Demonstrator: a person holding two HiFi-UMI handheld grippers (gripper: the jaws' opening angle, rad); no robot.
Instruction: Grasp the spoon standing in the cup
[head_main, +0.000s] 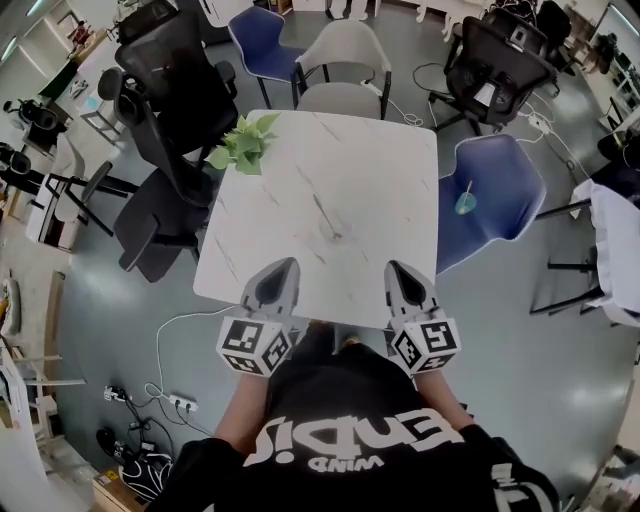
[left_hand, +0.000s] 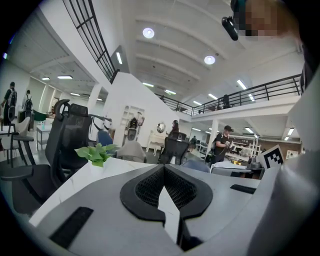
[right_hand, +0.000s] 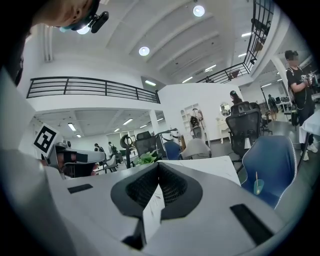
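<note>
Reach not begun: left gripper (head_main: 286, 264) and right gripper (head_main: 396, 268) are clenched on nothing above the table (head_main: 330, 180) edge.
The cup (head_main: 466, 204) sits on the chair (head_main: 505, 165) to the right, spoon (head_main: 468, 187) upright in it. The right gripper likely must swing there and open. The spoon's shape is too small to make out.

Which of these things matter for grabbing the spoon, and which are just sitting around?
For the job: spoon, teal cup holding it, blue chair beneath, left gripper, right gripper, both shut.
Just around: plant, white table, black office chairs.
</note>
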